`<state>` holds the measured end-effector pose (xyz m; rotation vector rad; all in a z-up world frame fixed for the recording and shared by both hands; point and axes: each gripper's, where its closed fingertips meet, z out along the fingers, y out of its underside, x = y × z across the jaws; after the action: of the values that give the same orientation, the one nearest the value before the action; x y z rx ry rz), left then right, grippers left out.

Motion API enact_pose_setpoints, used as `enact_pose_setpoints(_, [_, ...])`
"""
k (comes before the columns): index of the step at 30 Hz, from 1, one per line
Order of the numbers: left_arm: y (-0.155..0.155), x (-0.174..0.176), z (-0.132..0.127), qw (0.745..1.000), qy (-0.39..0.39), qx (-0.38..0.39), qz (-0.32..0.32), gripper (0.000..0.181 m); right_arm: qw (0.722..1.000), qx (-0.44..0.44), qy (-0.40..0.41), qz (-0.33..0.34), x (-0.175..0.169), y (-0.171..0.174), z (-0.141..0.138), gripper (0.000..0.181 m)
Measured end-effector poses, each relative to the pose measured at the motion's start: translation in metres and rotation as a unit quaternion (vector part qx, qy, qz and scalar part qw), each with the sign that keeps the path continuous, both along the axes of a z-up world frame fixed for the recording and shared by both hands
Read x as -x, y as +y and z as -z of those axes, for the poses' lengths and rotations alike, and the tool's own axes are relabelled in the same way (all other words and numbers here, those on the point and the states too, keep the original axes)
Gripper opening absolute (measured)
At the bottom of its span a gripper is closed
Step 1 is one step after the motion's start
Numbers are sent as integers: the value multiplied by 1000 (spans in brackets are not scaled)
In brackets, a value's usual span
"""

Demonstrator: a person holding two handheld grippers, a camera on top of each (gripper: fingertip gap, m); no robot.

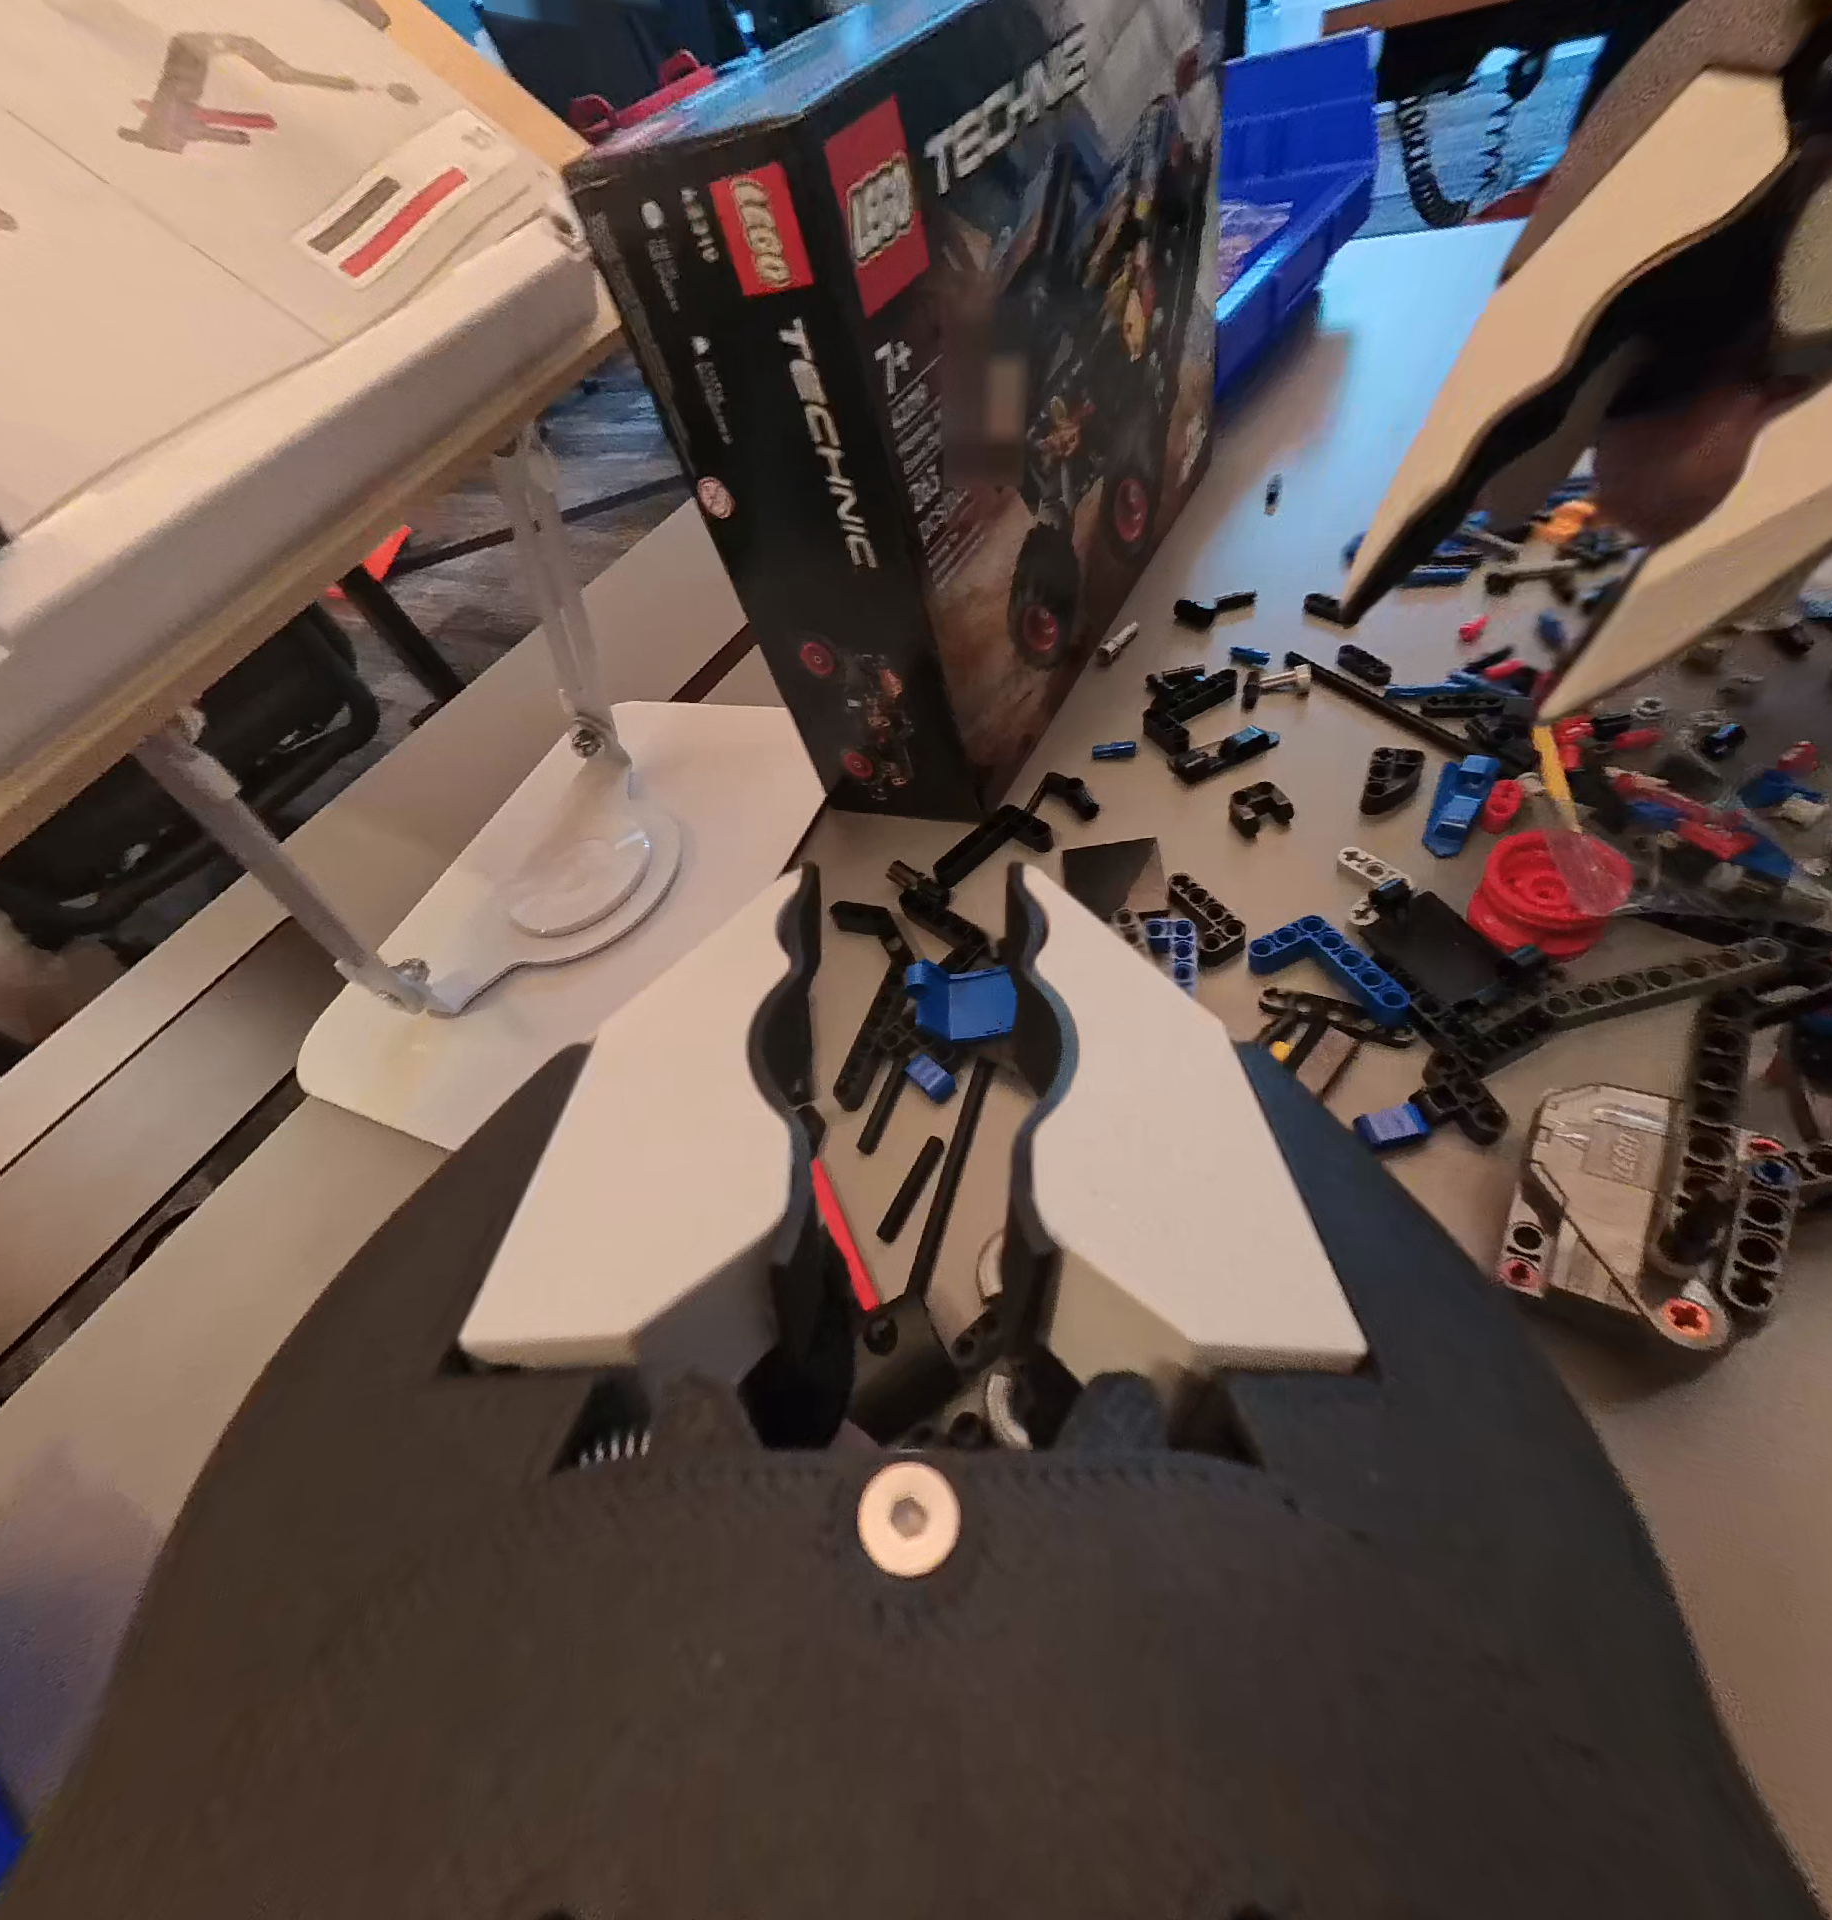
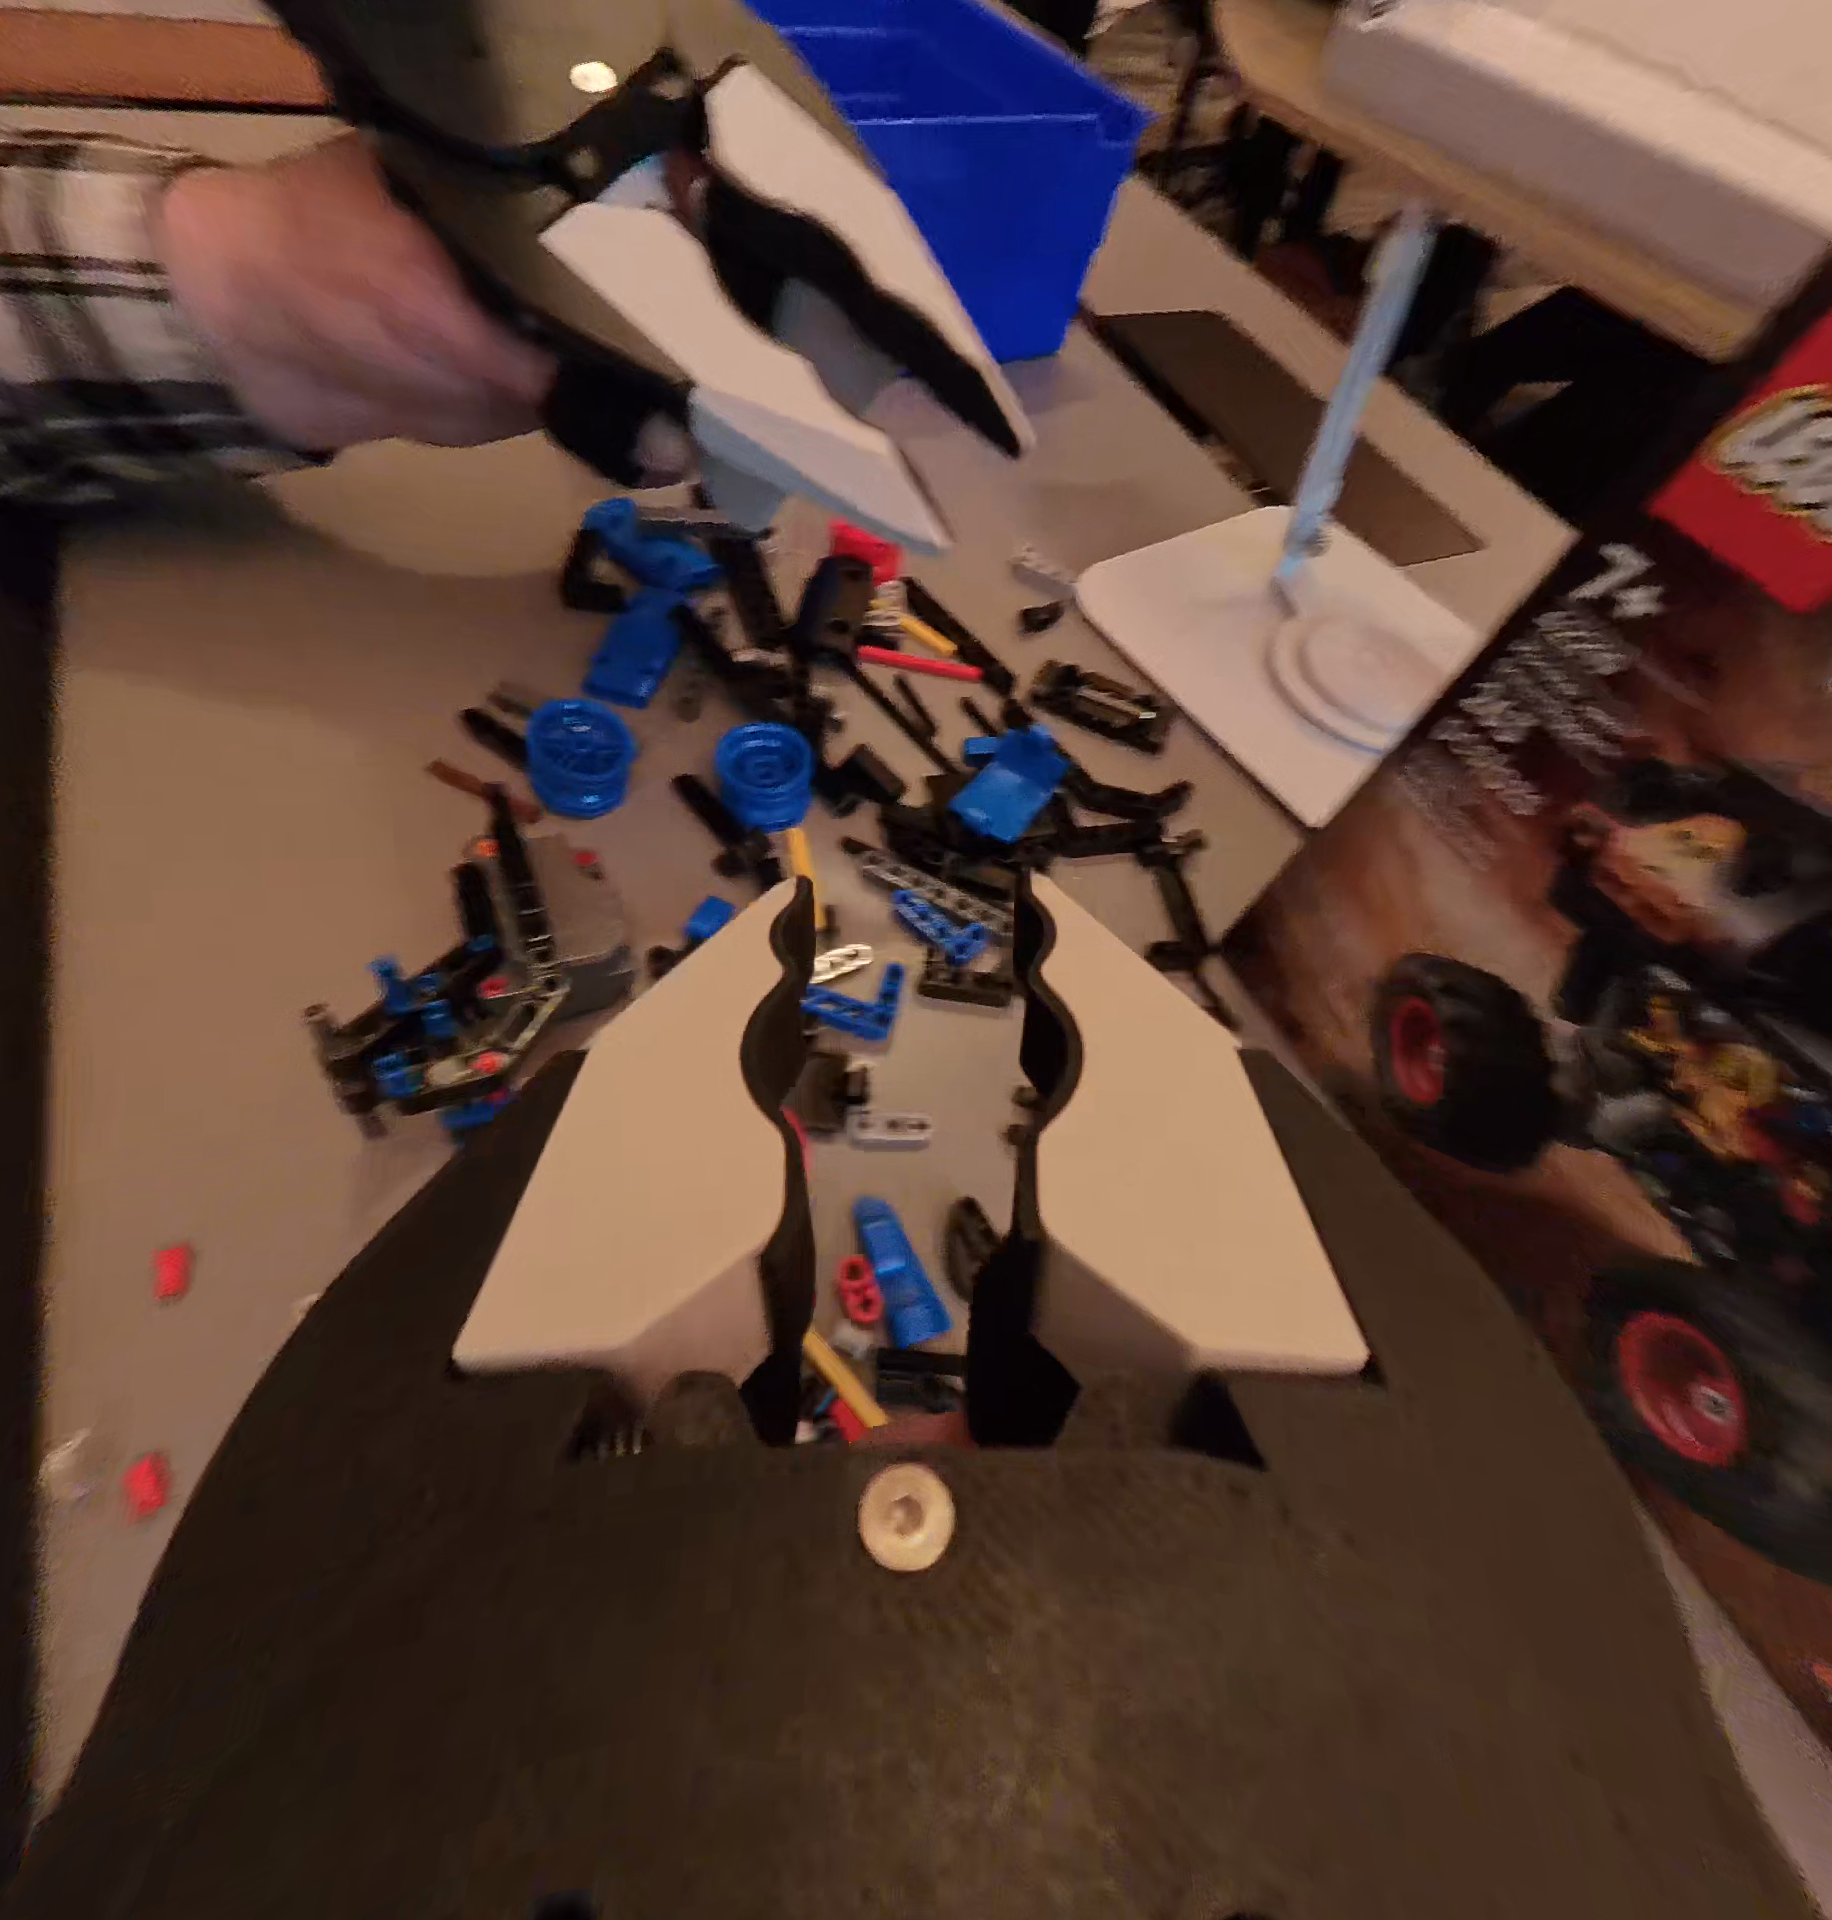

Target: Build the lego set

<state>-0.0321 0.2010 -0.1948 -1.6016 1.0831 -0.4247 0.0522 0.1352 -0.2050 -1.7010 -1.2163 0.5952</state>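
A grey bench (image 1: 1307, 436) carries a loose scatter of black, blue and red Lego parts (image 1: 1411, 935), with the set's box (image 1: 891, 468) standing upright at the far side and a white stand (image 1: 538, 914) holding an open instruction booklet (image 1: 164, 260) above the bench edge. A blue bin (image 2: 974, 156) sits farther back.

The left claw (image 1: 912, 883) hovers above the parts, jaws parted by a moderate gap, gripping nothing. A blue angled piece (image 1: 959, 1000) lies on the bench directly ahead, between the two fingertips in the left wrist view, resting on black beams. Black axles beside it run roughly along the claw's line of sight.

The right claw (image 2: 907, 894) is likewise partly open and empty, held over the middle of the scatter. A partly built grey and black sub-assembly (image 1: 1639, 1184) lies on the bench to the right of the left claw.

The left claw appears nearer to the blue angled piece; a straight descent would probably reach it.
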Motion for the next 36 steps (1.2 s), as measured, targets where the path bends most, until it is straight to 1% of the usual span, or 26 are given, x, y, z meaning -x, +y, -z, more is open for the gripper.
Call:
enact_pose_setpoints(3, [-14, -7, 4, 999, 12, 19, 49, 36, 996, 47, -31, -69, 10, -28, 16, 46])
enact_pose_setpoints(4, [-22, -10, 8, 996, 21, 34, 75, 38, 994, 49, -41, -84, 13, -35, 20, 46])
enact_pose_setpoints(6, [-36, -15, 8, 993, 23, 36, 114, 39, 991, 59, -50, -107, 17, -45, 22, 45])
enact_pose_setpoints(8, [-59, -19, 12, 982, 35, 63, 176, 40, 990, 63, -49, -112, 17, -48, 22, 41])
enact_pose_setpoints(9, [-66, -20, 12, 978, 36, 67, 192, 40, 991, 66, -48, -111, 15, -48, 22, 41])
enact_pose_setpoints(10, [-77, -21, 12, 972, 35, 79, 220, 41, 990, 69, -47, -110, 14, -47, 22, 41])
enact_pose_setpoints(11, [-93, -22, 15, 960, 39, 106, 258, 41, 990, 71, -46, -109, 13, -47, 22, 40])
enact_pose_setpoints(12, [-104, -22, 20, 949, 49, 129, 283, 44, 991, 72, -45, -108, 12, -46, 22, 40])
enact_pose_setpoints(15, [-129, -21, 46, 926, 117, 142, 329, 43, 991, 70, -47, -107, 12, -45, 23, 40])
enact_pose_setpoints(17, [-135, -23, 61, 919, 154, 144, 334, 41, 991, 67, -50, -105, 11, -44, 25, 40])
enact_pose_setpoints(19, [-139, -25, 73, 912, 185, 133, 340, 25, 991, 67, -49, -103, 10, -42, 25, 40])
enact_pose_setpoints(20, [-139, -29, 71, 915, 177, 131, 339, 10, 991, 67, -49, -101, 10, -41, 25, 40])
enact_pose_setpoints(21, [-137, -30, 72, 917, 182, 122, 334, 7, 992, 67, -49, -99, 9, -40, 25, 40])
enact_pose_setpoints(23, [-135, -31, 71, 918, 187, 109, 332, 6, 992, 69, -46, -95, 7, -38, 25, 40])
enact_pose_setpoints(26, [-127, -34, 63, 929, 180, 70, 316, 5, 993, 69, -39, -88, 5, -35, 23, 40])
enact_pose_setpoints(29, [-116, -33, 46, 941, 170, 25, 291, 5, 995, 63, -24, -75, 3, -29, 17, 40])
enact_pose_setpoints(32, [-103, -34, 32, 953, 154, -18, 261, 5, 997, 58, 13, -59, 1, -23, 3, 41])
enact_pose_setpoints(36, [-92, -34, 16, 961, 134, -65, 232, 4, 995, 62, 60, -48, -3, -17, -13, 43])
